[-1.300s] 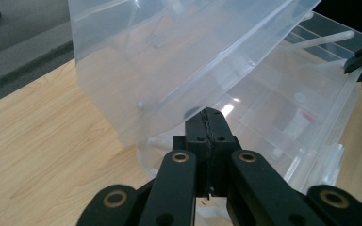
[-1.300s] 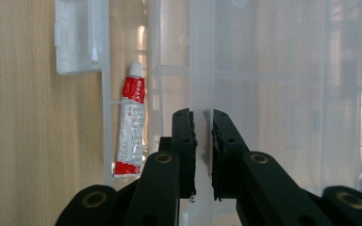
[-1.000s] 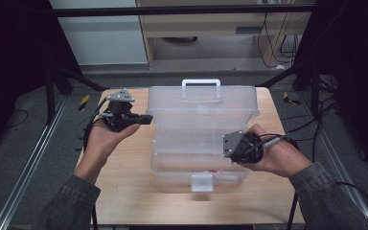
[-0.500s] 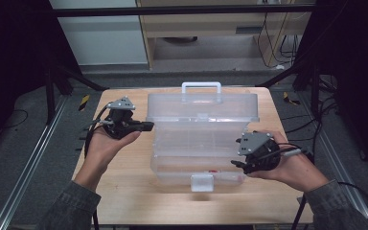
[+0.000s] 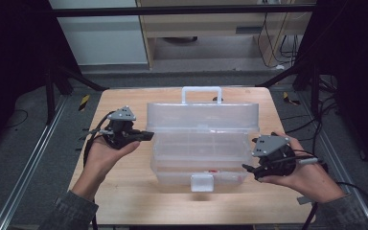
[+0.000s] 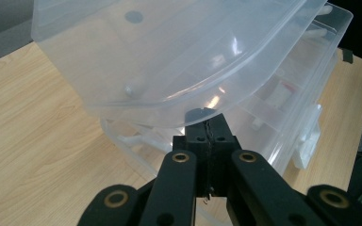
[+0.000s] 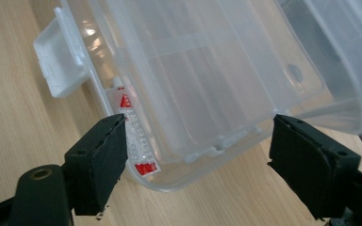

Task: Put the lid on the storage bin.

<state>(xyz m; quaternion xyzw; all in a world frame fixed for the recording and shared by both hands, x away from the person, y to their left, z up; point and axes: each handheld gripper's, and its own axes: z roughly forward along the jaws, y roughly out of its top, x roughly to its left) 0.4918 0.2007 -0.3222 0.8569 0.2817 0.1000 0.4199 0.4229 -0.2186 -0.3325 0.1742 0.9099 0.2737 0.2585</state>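
A clear plastic compartment box [image 5: 201,143] lies on the wooden table [image 5: 124,201], its lid [image 5: 201,112] raised toward the back, a white handle [image 5: 201,90] on top and a front latch [image 5: 202,182] hanging free. My left gripper [image 5: 147,136] is shut with nothing in it, its tip at the box's left side; in the left gripper view the tip [image 6: 208,128] sits just under the lid's rim [image 6: 169,56]. My right gripper [image 5: 250,171], off the box's right front corner, has just been opening. Its jaws [image 7: 195,150] stand wide apart around that corner [image 7: 202,80] without touching it.
A red-and-white item [image 7: 136,141] lies inside the box's front compartment, near the latch [image 7: 59,66]. Metal frame rails [image 5: 33,158] run along both sides of the table. Cables [image 5: 316,129] trail on the floor at right, and a cabinet [image 5: 211,24] stands behind.
My right gripper has pulled away from the box's right side toward the front right, and its jaws have spread. The left hand sank slightly, still at the box's left side.
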